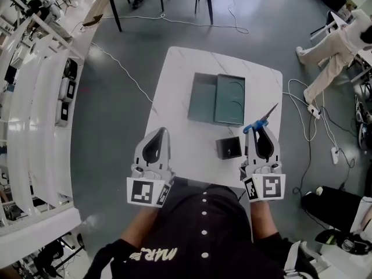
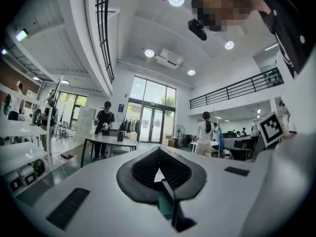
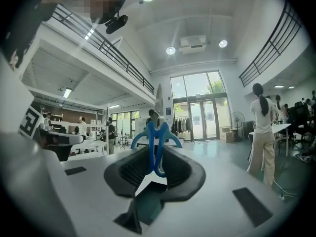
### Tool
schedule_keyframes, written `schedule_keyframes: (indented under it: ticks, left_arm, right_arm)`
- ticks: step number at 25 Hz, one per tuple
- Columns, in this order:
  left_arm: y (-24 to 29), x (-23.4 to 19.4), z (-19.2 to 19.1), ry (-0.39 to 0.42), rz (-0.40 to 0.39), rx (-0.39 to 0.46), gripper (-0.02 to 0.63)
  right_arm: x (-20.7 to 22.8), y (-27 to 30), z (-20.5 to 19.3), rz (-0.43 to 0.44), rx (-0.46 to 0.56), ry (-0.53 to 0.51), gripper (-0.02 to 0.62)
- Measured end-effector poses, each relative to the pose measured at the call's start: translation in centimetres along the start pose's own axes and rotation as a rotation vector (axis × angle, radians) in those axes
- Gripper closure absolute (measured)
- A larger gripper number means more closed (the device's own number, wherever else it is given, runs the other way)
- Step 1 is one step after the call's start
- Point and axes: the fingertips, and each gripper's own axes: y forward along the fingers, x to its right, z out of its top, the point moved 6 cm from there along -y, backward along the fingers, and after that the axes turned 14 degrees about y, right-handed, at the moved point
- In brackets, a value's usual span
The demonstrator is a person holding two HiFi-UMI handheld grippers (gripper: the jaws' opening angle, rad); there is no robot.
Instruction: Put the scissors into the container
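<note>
Blue-handled steel scissors (image 1: 263, 118) clamped in right gripper (image 1: 259, 132) fingers over white worktop (image 1: 180, 77), not yet in small dark square container (image 1: 228, 148) just left; left gripper (image 1: 159, 133) fingers together, empty.

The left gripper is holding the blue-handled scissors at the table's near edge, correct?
Not the left: the right gripper holds the blue-handled scissors at the table's near edge. The right gripper view shows the handles between its jaws.
</note>
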Motion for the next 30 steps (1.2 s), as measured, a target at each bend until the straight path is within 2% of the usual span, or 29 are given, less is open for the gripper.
schedule_keyframes:
  ticks: [19, 26, 30]
  left_arm:
    - [2.2, -7.9, -1.9, -0.021, -0.174, 0.014, 0.580]
    - [3.2, -7.7, -2.6, -0.035, -0.210, -0.002, 0.580]
    - [3.8, -7.0, -2.8, -0.053, -0.197, -0.002, 0.580]
  right_arm:
    - [-6.2, 3.6, -1.9, -0.160, 0.015, -0.005, 0.503]
    - [-6.6, 3.9, -2.2, -0.173, -0.011, 0.001, 0.503]
    - [-6.0, 4.4, -2.8, -0.159, -0.036, 0.002, 0.503]
